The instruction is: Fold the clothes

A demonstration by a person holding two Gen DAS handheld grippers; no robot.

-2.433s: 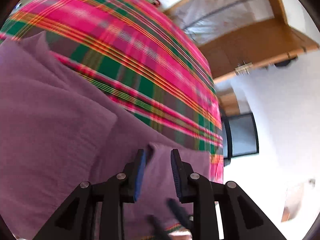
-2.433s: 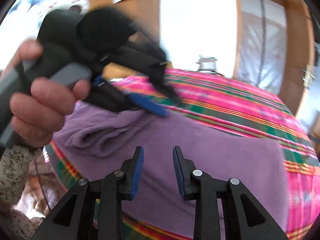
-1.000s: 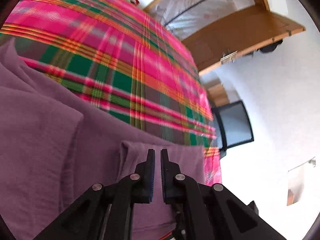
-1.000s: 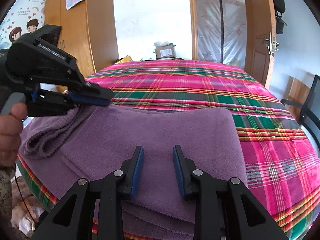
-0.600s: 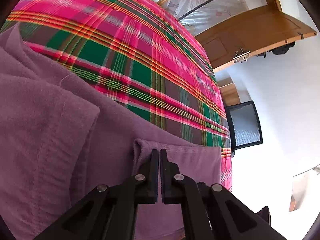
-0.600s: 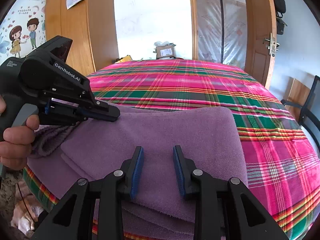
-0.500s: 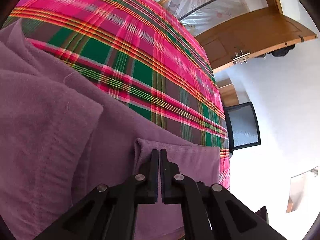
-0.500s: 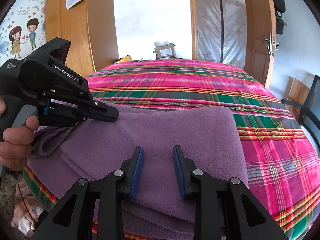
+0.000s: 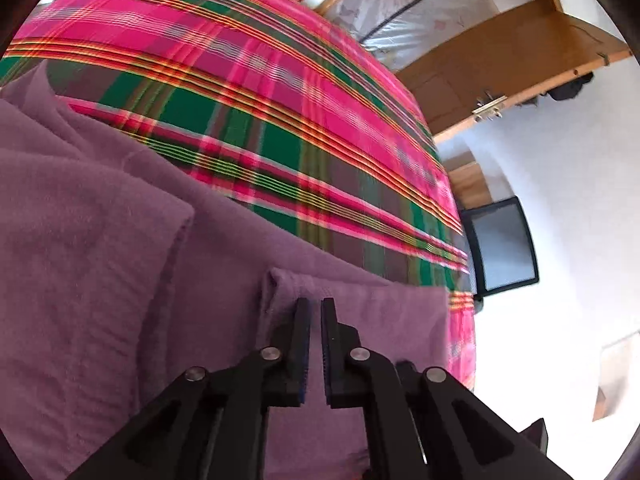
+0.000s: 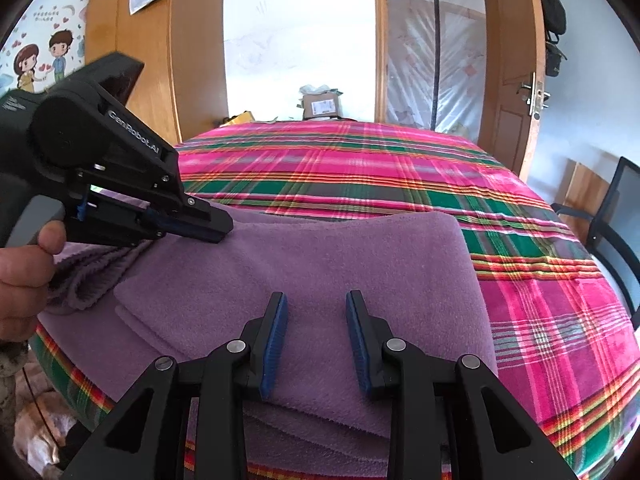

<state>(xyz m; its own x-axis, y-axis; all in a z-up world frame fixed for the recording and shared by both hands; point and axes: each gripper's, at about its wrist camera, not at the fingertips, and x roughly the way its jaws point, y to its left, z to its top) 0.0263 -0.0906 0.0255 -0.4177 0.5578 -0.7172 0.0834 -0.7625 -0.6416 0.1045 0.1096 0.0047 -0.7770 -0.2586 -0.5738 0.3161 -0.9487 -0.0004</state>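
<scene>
One plaid bedspread [image 10: 400,168] fills both views, and one purple fleece garment [image 10: 320,248] lies on its near edge, already doubled into layers. In the right wrist view the garment's long axis runs from 9 o'clock to 3 o'clock, with a straight folded end at 3 o'clock and a looser, ribbed bunch [image 10: 92,276] at 8 o'clock.

Two grippers are at work. The right gripper [image 10: 316,300] hovers over the middle of the garment near its front edge, its jaws parted about halfway with nothing between them. The left gripper [image 10: 218,232] sits at 10 o'clock, its tips at the garment's far left edge. Its jaws have just been opening and now stand a sliver apart. In its own view the tips meet the rim of a small folded flap [image 9: 360,300], and no cloth appears pinched between the pads.

My judgement is that the next fold turns on the ends. The right gripper is nearer the tidy end at 3 o'clock, and the left is nearer the loose bunch.

One hand [image 10: 24,272] shows at 9 o'clock, holding the left gripper. One chair [image 10: 616,216] stands at 3 o'clock, and one cardboard box [image 10: 322,106] sits beyond the bed at 12 o'clock.
</scene>
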